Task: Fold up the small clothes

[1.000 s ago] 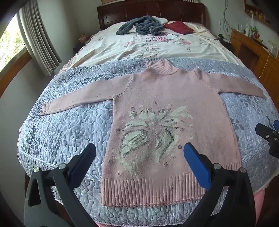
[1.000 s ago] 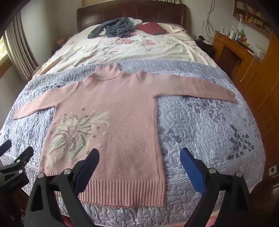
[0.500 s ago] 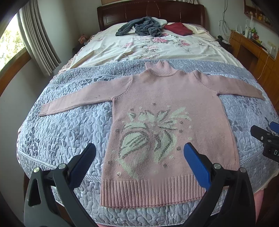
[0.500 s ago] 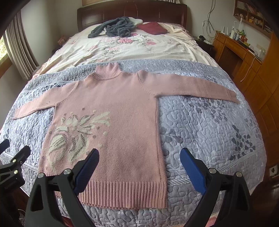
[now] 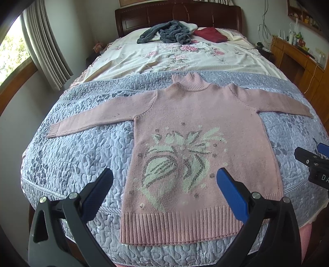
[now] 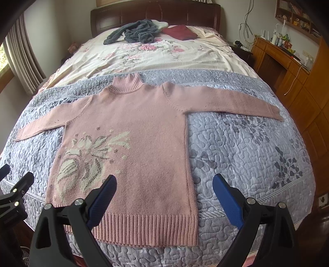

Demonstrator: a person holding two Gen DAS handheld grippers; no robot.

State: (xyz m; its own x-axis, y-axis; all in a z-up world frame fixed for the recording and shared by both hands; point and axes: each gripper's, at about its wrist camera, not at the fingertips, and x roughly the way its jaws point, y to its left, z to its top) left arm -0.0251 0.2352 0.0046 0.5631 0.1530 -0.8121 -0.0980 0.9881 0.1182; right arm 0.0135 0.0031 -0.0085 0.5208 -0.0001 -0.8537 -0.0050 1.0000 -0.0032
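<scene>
Dark wooden headboard (image 5: 176,19) stood against a pale wall. Window with grey curtain (image 5: 44,47) at left gave daylight. Orange-brown wooden cabinets (image 6: 298,82) lined the right side.

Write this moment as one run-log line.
stage: before first fold | sweater: flat on quilt, sleeves spread | left gripper: open | right gripper: open

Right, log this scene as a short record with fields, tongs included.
garment: pink sweater, front up, flat on the grey quilt
sleeves: both spread out sideways
hem: ribbed, nearest the cameras, at the foot of the bed
left tongs: open, empty, above the hem
right tongs: open, empty, above the sweater's right hem corner
folding: not begun
far end of bed: dark grey garment and red cloth near the headboard
</scene>
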